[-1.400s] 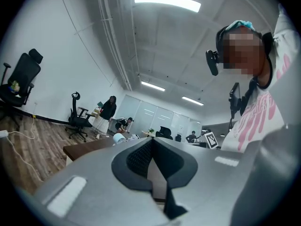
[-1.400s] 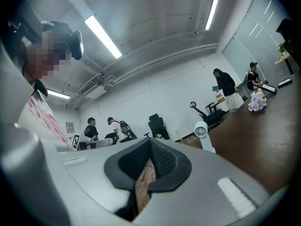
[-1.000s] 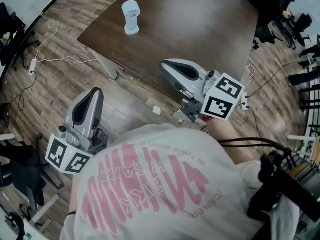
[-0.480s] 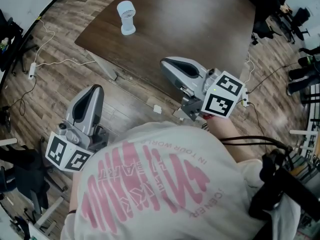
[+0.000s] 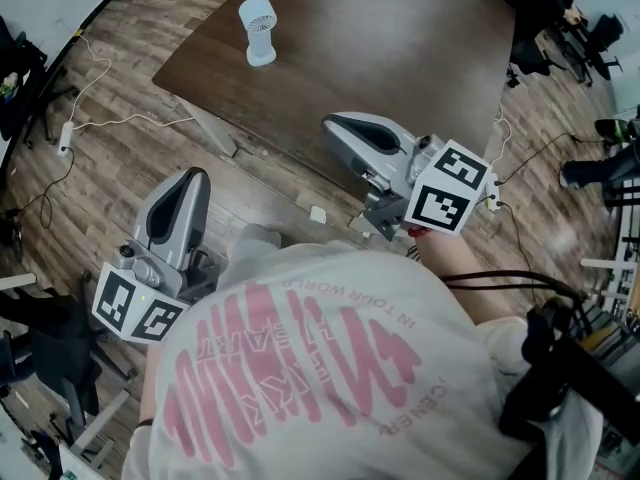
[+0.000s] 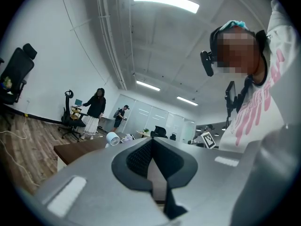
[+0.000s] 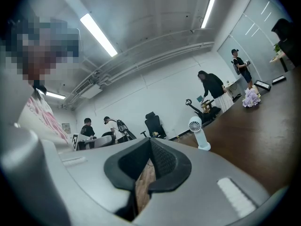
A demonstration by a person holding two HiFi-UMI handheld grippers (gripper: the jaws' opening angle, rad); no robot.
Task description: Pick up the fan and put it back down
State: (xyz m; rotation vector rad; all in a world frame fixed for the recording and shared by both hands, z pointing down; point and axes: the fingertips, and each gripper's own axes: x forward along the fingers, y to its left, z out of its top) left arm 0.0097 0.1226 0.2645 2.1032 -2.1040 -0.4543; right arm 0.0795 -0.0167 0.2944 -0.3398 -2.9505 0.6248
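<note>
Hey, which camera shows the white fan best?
The right gripper view: the fan stands upright in profile, with head, stem and base all clear. The head view shows the fan from above, small and far off. The left gripper view shows the fan as little more than a tiny round head.

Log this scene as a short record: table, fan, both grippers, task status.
table: dark wood
fan: white, upright on the table near its left corner, untouched
left gripper: jaws together, empty, over the floor
right gripper: jaws together, empty, by the table's near edge
task status: fan not yet picked up
</note>
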